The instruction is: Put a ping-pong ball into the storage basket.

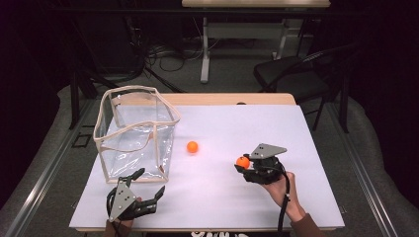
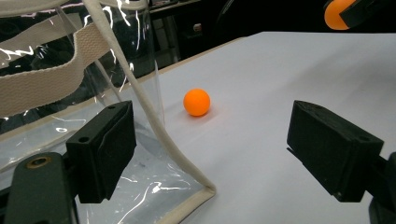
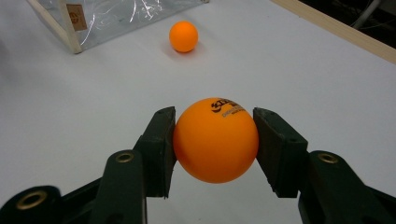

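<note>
While a second ball (image 1: 192,146) lies beside the clear bag (image 1: 136,132), the right gripper (image 1: 244,163) clamps an orange ball (image 3: 215,139). Its print faces up. The left gripper (image 1: 146,183) gapes empty.

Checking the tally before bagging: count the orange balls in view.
2. One orange ball is clamped in the right gripper; the other ball lies loose on the white table, beside the clear bag. None shows inside the bag.

A right gripper (image 1: 243,165) clamps an orange ball (image 1: 242,161) above a white table (image 1: 276,133), a second ball (image 1: 192,146) lying loose well to its left; beyond that, just ahead of the open left gripper (image 1: 149,181), stands a clear bag (image 1: 136,133)
</note>
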